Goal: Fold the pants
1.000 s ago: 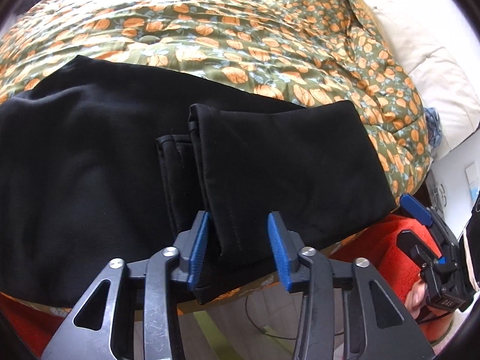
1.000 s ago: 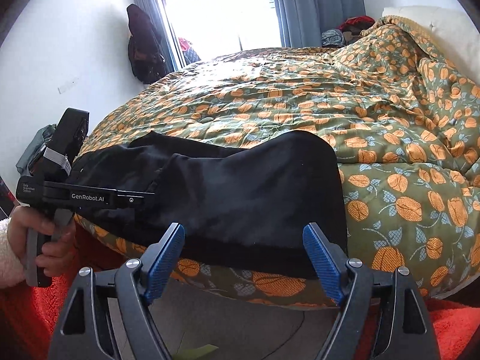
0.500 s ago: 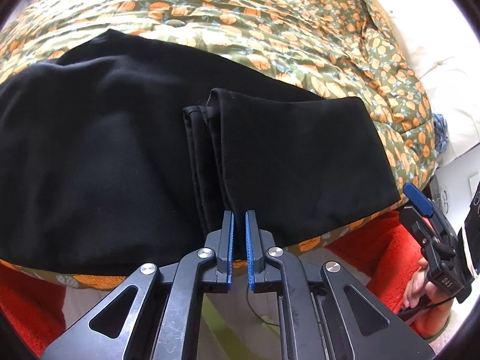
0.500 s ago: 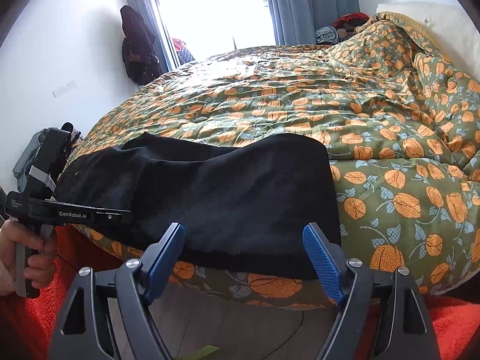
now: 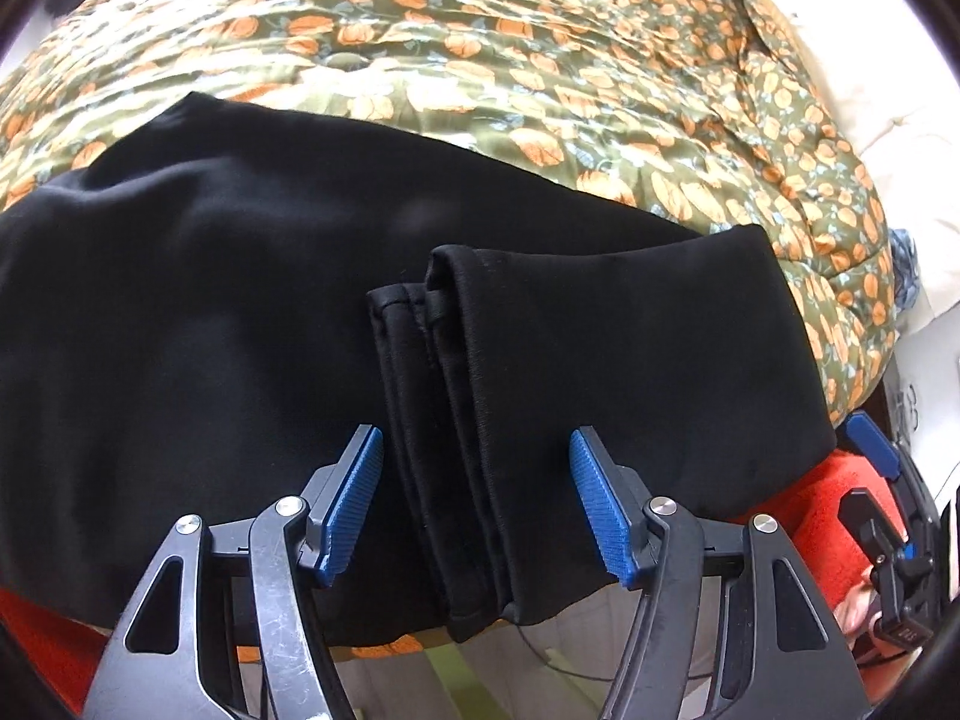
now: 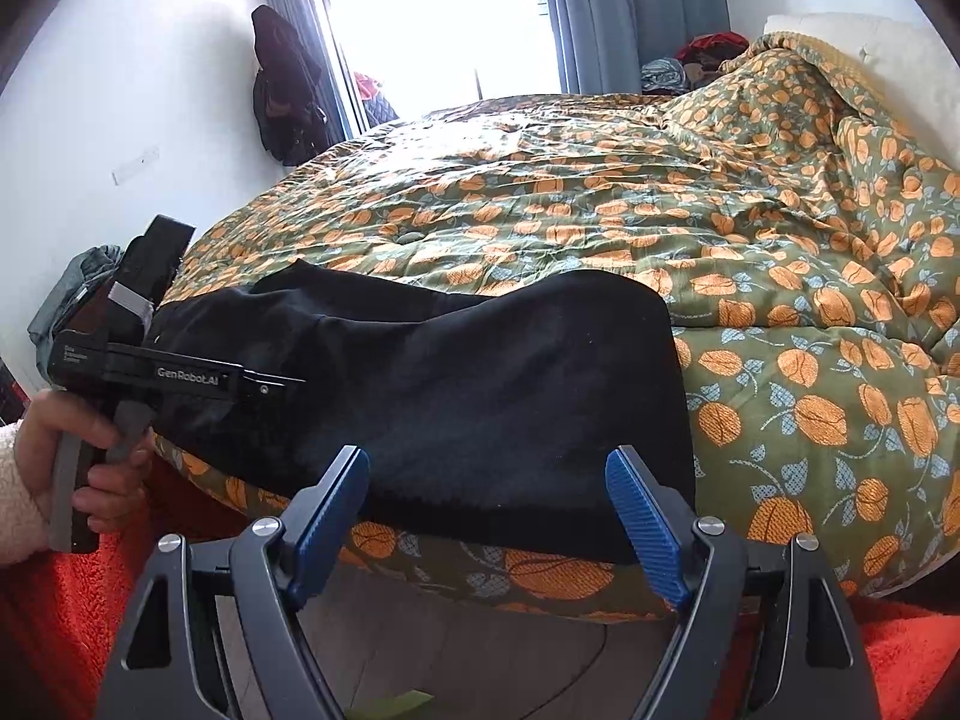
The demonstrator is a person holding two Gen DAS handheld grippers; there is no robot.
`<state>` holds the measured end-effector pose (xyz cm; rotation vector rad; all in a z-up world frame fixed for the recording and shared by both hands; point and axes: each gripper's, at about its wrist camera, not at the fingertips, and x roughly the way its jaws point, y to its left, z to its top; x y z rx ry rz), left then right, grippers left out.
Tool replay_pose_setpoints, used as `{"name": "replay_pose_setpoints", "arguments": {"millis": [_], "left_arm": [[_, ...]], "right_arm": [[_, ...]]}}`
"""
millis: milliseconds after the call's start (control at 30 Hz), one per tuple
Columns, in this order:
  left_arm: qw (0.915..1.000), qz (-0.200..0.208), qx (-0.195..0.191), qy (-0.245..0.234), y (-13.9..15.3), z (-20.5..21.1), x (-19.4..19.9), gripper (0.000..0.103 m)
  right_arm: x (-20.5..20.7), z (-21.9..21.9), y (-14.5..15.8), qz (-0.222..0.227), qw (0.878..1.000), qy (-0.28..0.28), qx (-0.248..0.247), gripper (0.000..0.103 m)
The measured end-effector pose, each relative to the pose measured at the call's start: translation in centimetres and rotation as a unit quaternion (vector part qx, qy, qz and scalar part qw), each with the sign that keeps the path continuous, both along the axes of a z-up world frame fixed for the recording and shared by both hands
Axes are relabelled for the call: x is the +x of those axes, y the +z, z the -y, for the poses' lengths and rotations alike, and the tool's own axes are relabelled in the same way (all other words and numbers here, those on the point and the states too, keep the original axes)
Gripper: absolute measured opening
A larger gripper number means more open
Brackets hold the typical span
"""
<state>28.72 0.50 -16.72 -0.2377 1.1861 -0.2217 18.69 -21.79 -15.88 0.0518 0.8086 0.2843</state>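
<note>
Black pants (image 5: 210, 324) lie along the near edge of the bed, with the leg ends folded back over them; the two hems (image 5: 432, 360) sit side by side on top. My left gripper (image 5: 474, 504) is open, its blue pads on either side of the hems near the bed edge, holding nothing. In the right wrist view the pants (image 6: 480, 372) show as a folded black slab. My right gripper (image 6: 489, 516) is open and empty just before the pants' near edge. The left gripper (image 6: 180, 378) also shows there at the left, held in a hand.
The bed carries a green quilt with orange flowers (image 6: 660, 210). A white pillow (image 5: 900, 138) lies at the right. A red fleece garment (image 6: 78, 630) is below the bed edge. A window with blue curtains (image 6: 450, 18) and a hanging dark coat (image 6: 282, 90) are behind.
My left gripper shut at the hems half a second ago and has now opened wide again, a little closer to the pants. My right gripper stayed open and hardly moved.
</note>
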Motion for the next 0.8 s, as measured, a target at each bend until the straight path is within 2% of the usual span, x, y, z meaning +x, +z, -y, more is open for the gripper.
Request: {"name": "replay_pose_setpoints", "arguments": {"millis": [67,233,300,333,433,500,533,567,600,633,667,800], "left_arm": [[0.9998,0.007,0.011,-0.012,0.1,0.7,0.3,0.012],[0.9983,0.057,0.004,-0.007,3.0,-0.5,0.5,0.009],[0.9979,0.064,0.006,0.003,3.5,-1.5,0.5,0.009],[0.9979,0.064,0.011,0.005,3.4,-1.9,0.3,0.009],[0.9987,0.045,0.023,0.002,1.9,-2.5,-0.3,0.009],[0.9986,0.040,0.034,0.002,1.0,-2.3,-0.4,0.009],[0.9984,0.042,0.037,0.002,0.8,-2.2,-0.4,0.009],[0.9983,0.042,0.040,0.004,0.7,-2.0,-0.3,0.010],[0.9984,0.040,0.039,0.005,0.7,-2.0,-0.2,0.010],[0.9985,0.039,0.039,0.006,0.7,-1.9,-0.1,0.011],[0.9984,0.040,0.040,0.006,0.7,-1.9,-0.2,0.013],[0.9985,0.042,0.035,0.011,0.4,-2.1,-0.3,0.020]], "right_arm": [[-0.1,0.3,0.2,0.005,1.000,-0.004,0.005,0.081],[0.4,1.6,0.8,0.008,1.000,-0.021,0.018,0.080],[0.9,2.8,1.5,0.014,0.999,-0.033,0.033,0.067],[1.4,3.4,1.9,0.019,0.998,-0.040,0.033,0.064],[3.7,4.5,2.3,0.015,0.999,-0.040,0.027,0.046],[5.6,4.4,1.2,-0.013,0.999,-0.019,0.028,0.037],[6.5,4.2,-0.2,-0.040,0.999,-0.004,0.035,0.037],[7.7,3.8,-2.3,-0.092,0.995,0.018,0.041,0.037],[8.5,3.3,-4.4,-0.140,0.989,0.030,0.025,0.036],[8.7,3.0,-5.4,-0.153,0.988,0.033,0.002,0.034],[8.7,3.0,-5.1,-0.142,0.989,0.033,0.000,0.031],[9.9,3.8,-0.8,-0.086,0.995,0.017,0.046,0.031]]}}
